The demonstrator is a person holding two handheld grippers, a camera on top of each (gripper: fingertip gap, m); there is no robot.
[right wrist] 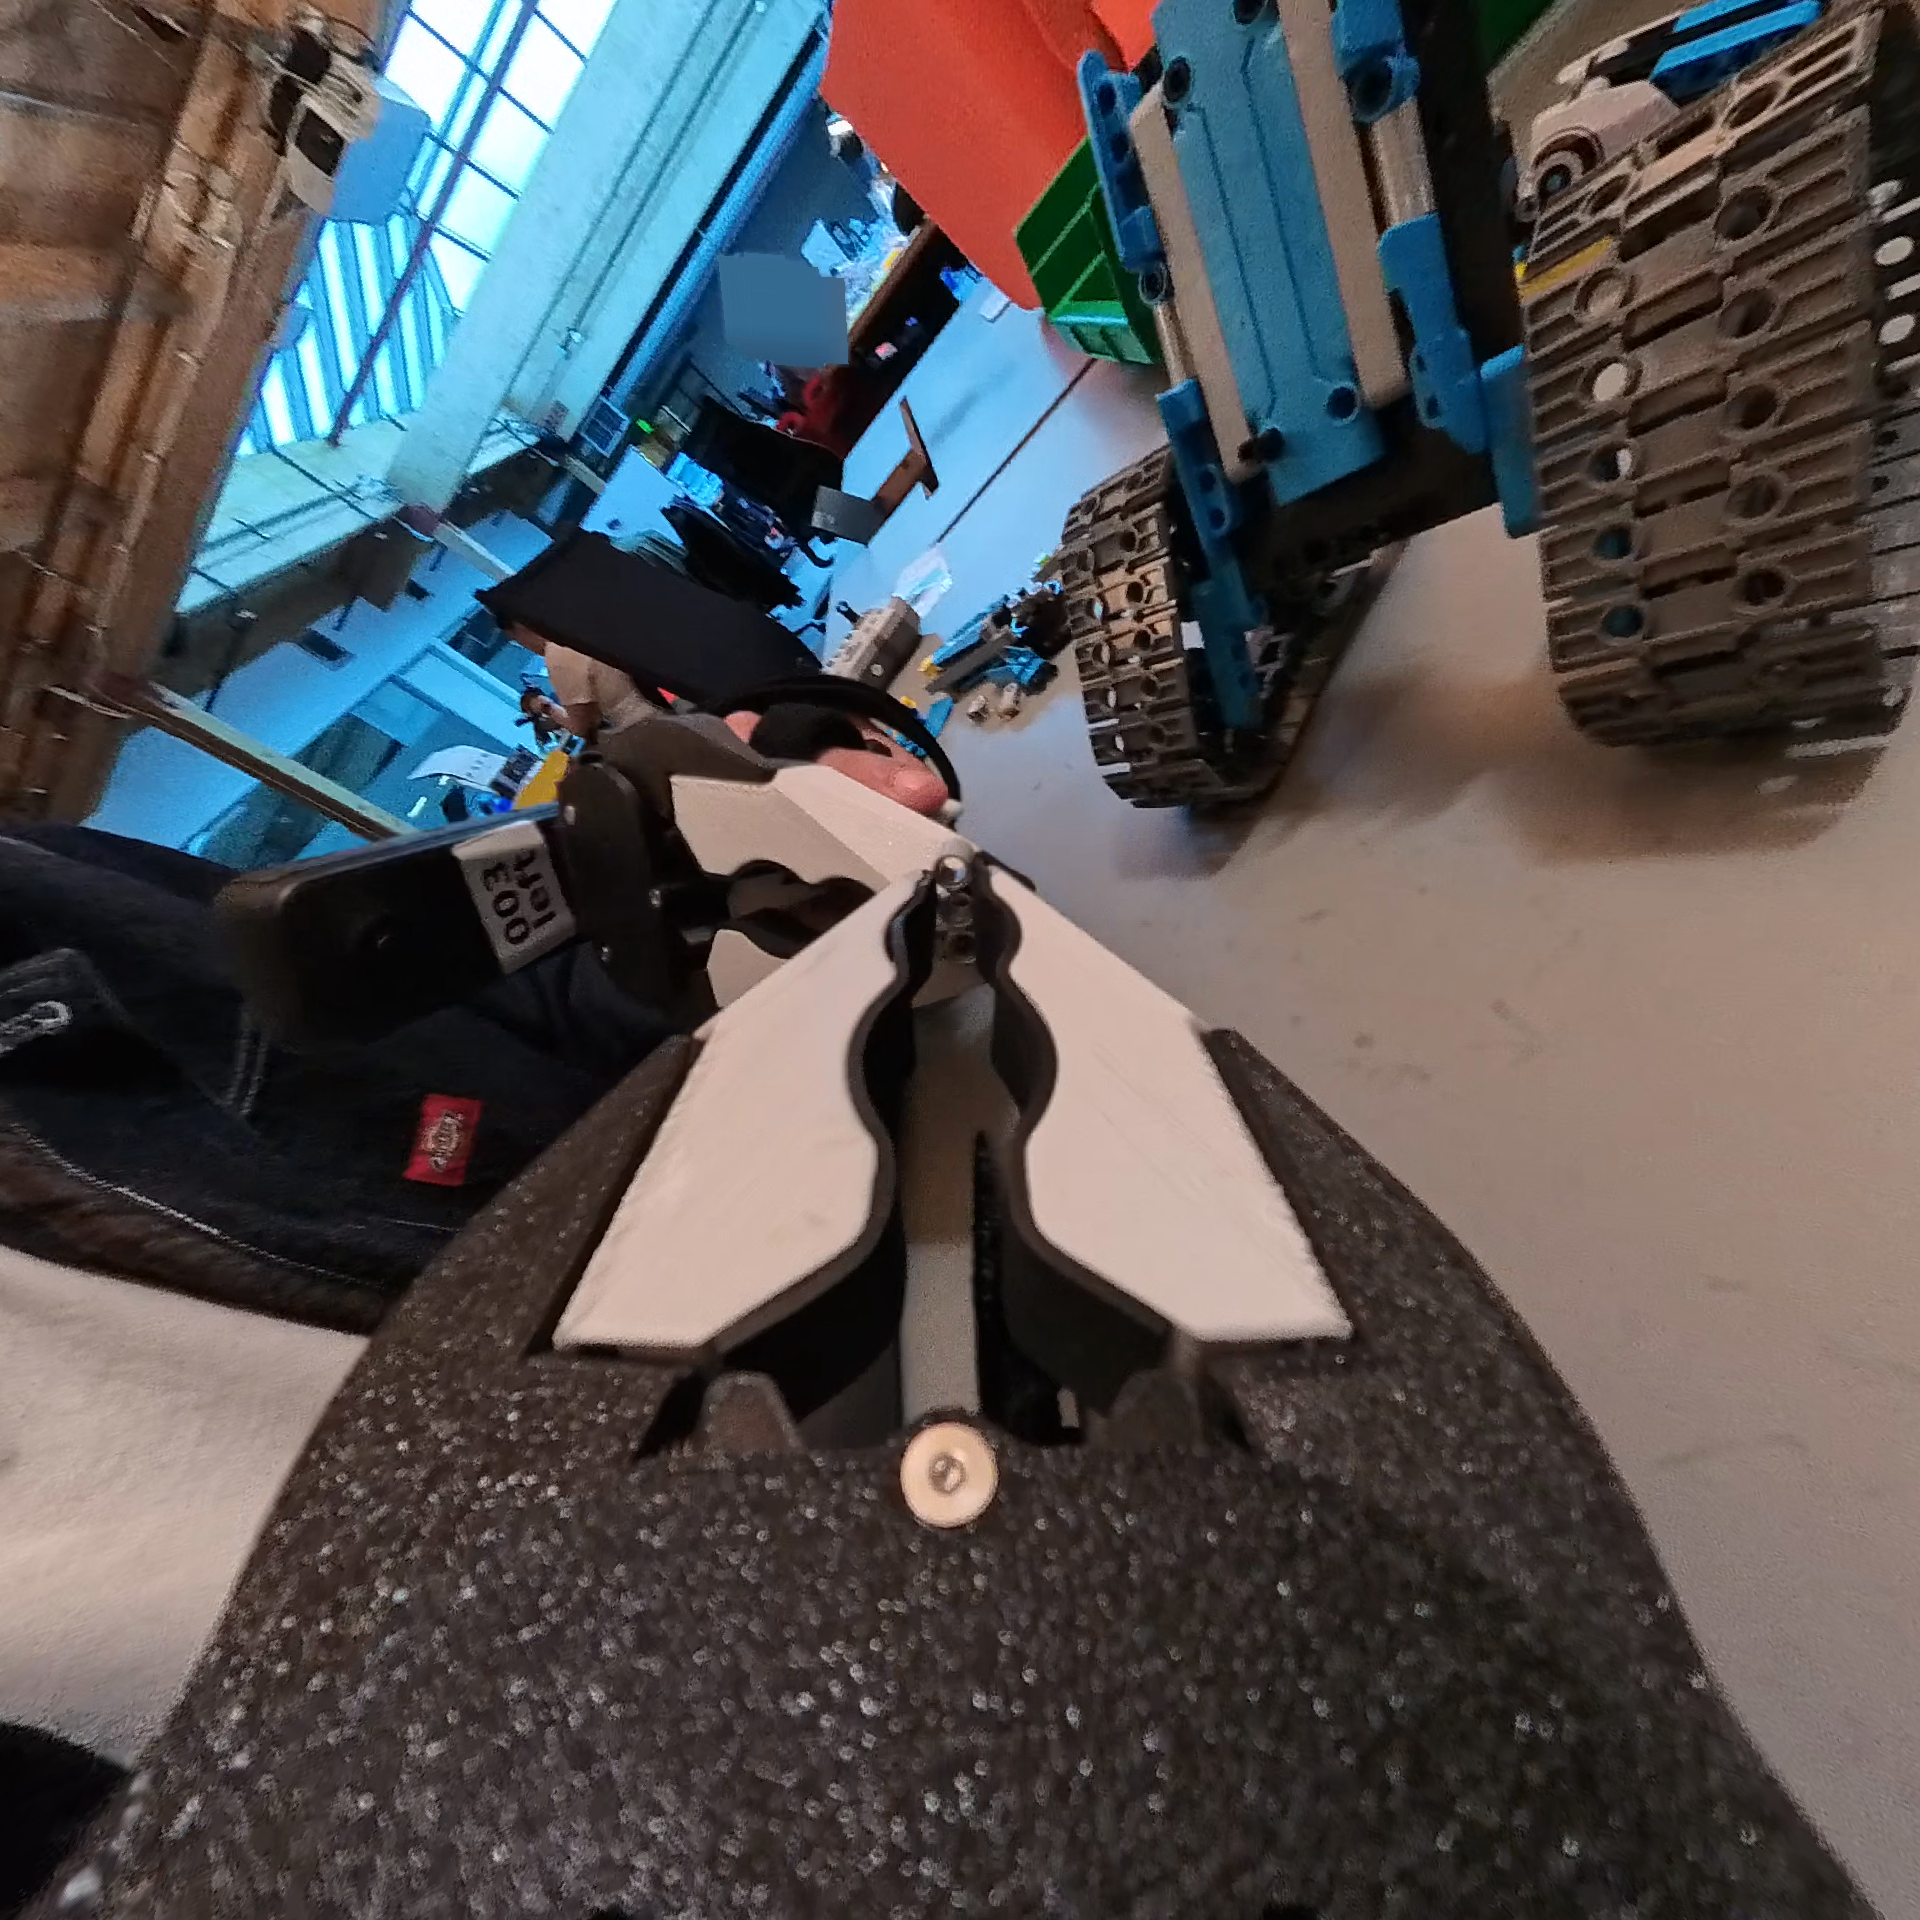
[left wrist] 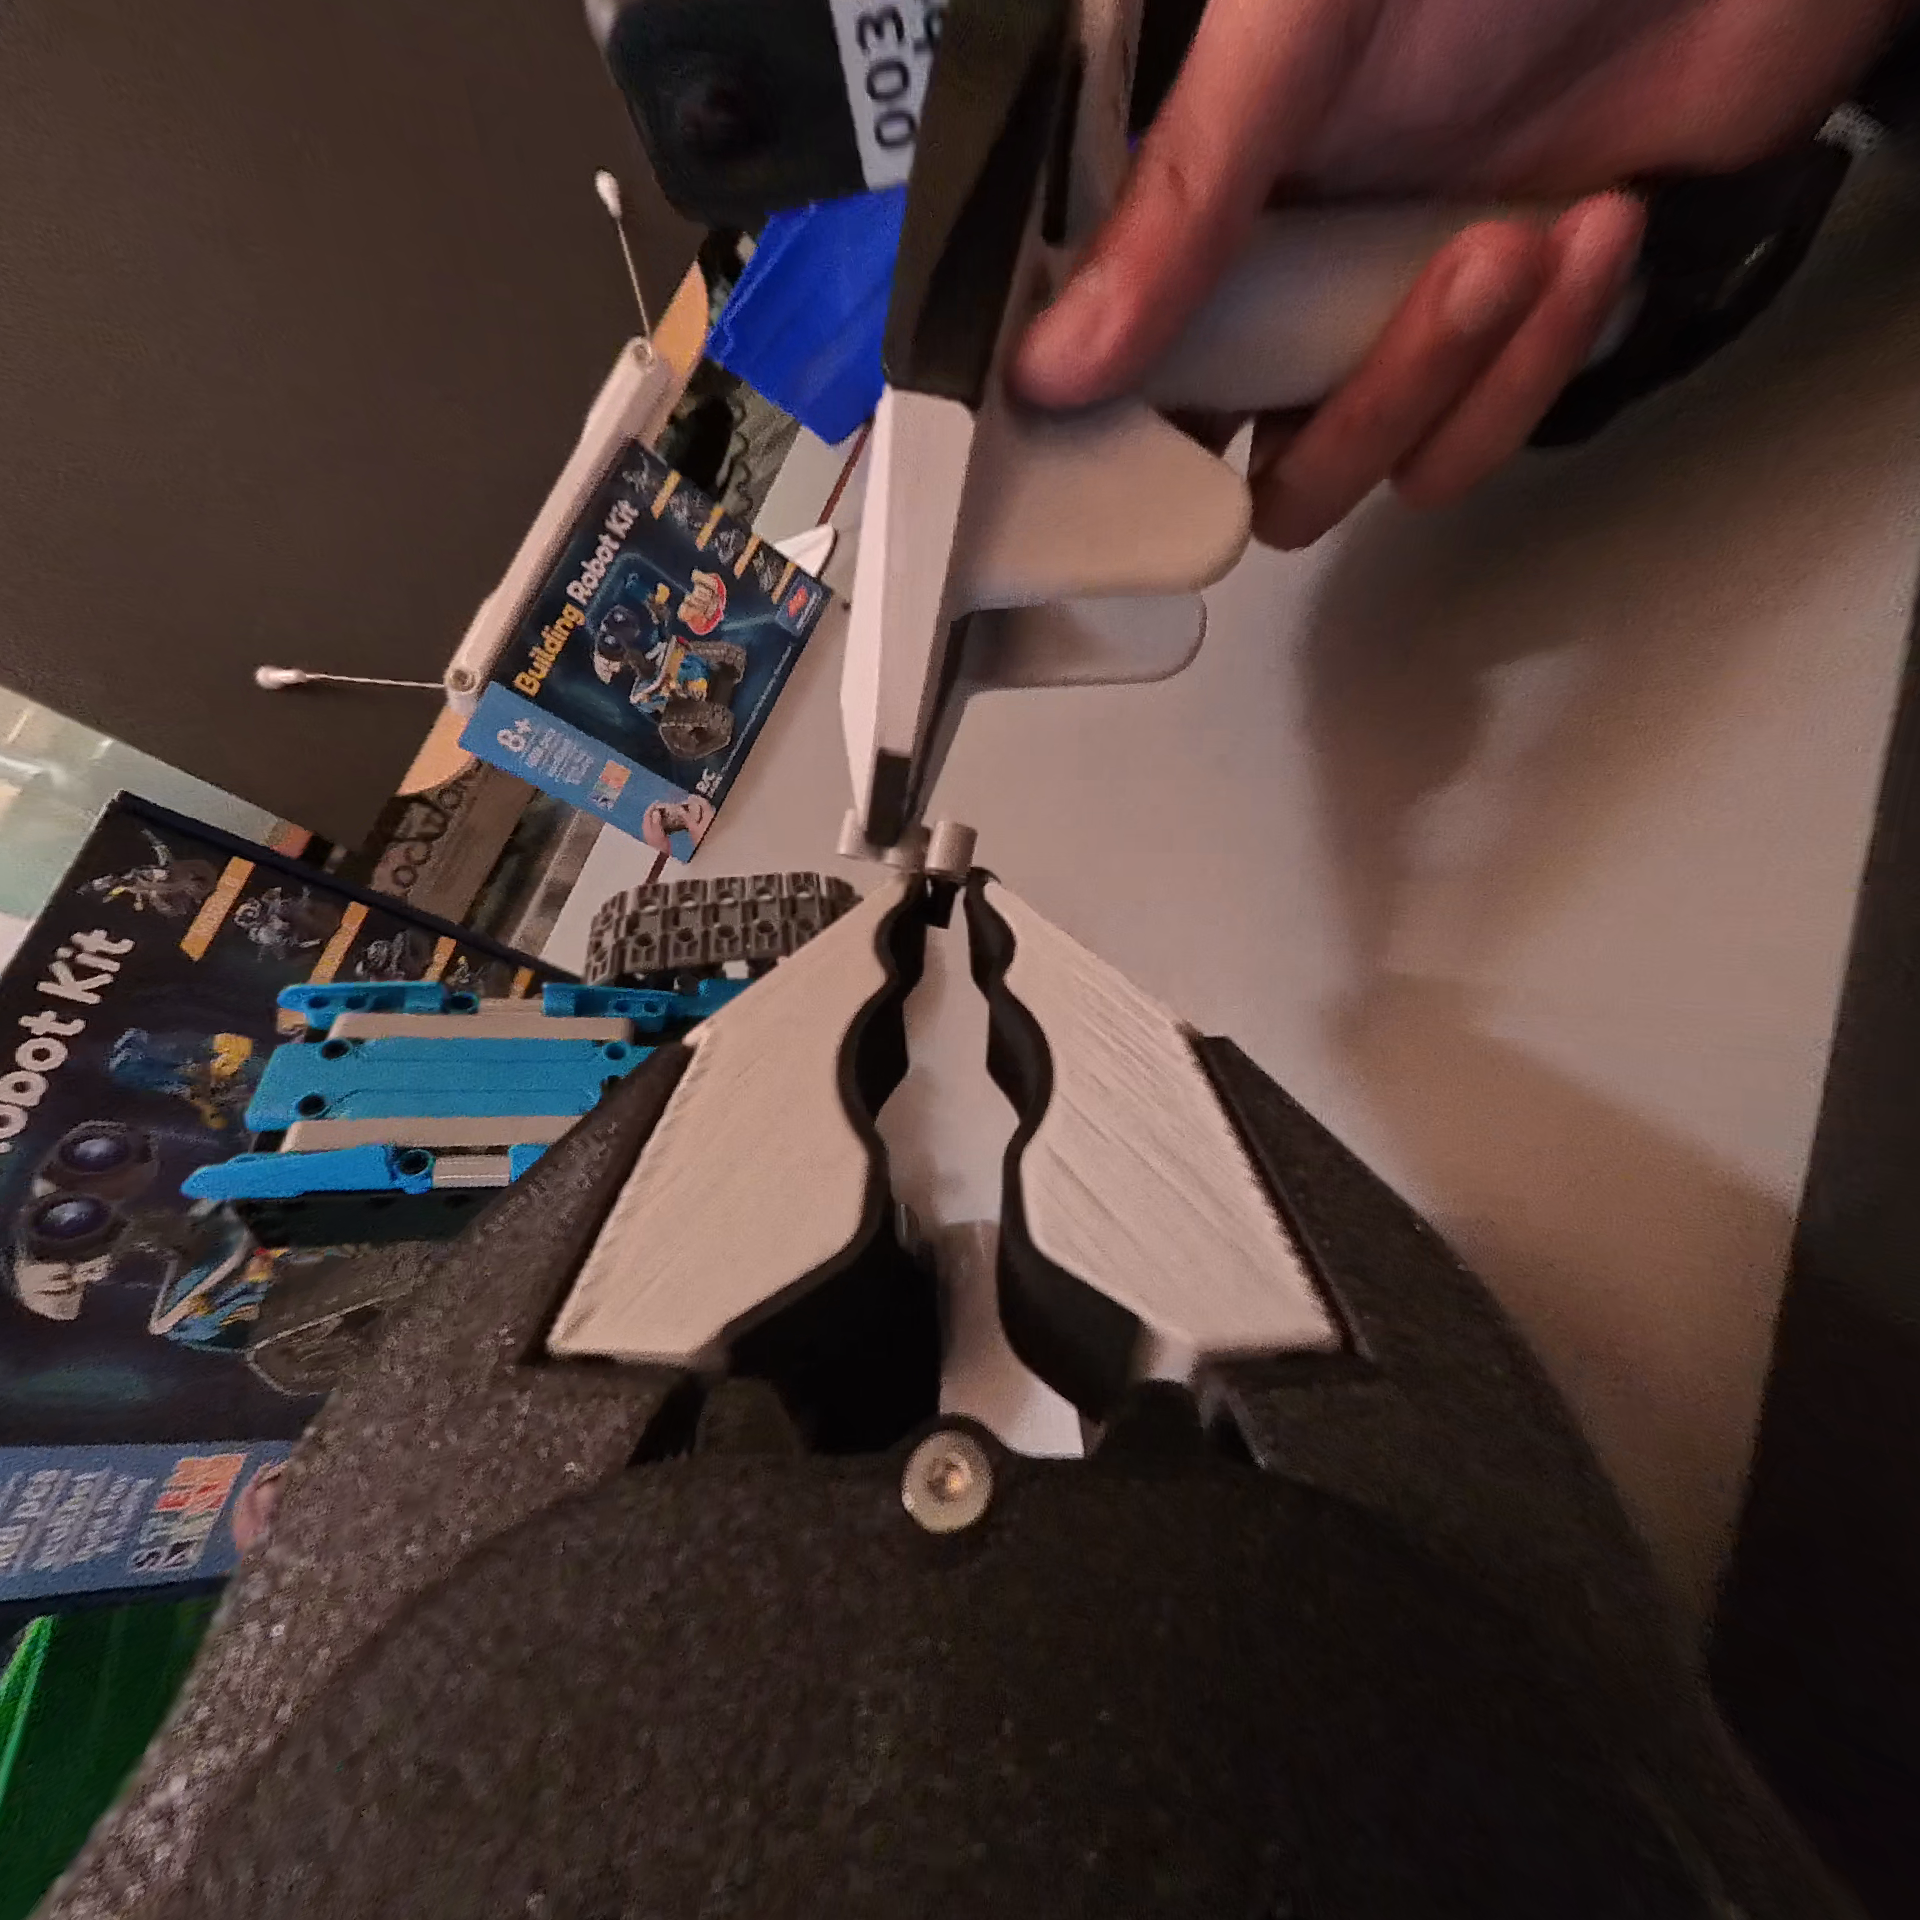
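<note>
Pale tabletop (right wrist: 1558,1143), brick wall (right wrist: 94,312), tall bright windows (right wrist: 364,239), cluttered workbenches (right wrist: 748,488) beyond, dark wall (left wrist: 260,312).

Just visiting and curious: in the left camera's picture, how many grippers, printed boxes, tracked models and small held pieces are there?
grippers: 2, left gripper and right gripper
printed boxes: 2, small box, large box
tracked model: 1
small grey piece: 1
total: 6

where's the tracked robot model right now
In the right wrist view the tracked robot model stands on the pale table at upper right, ahead of the right gripper, with a green bin behind it.
</note>
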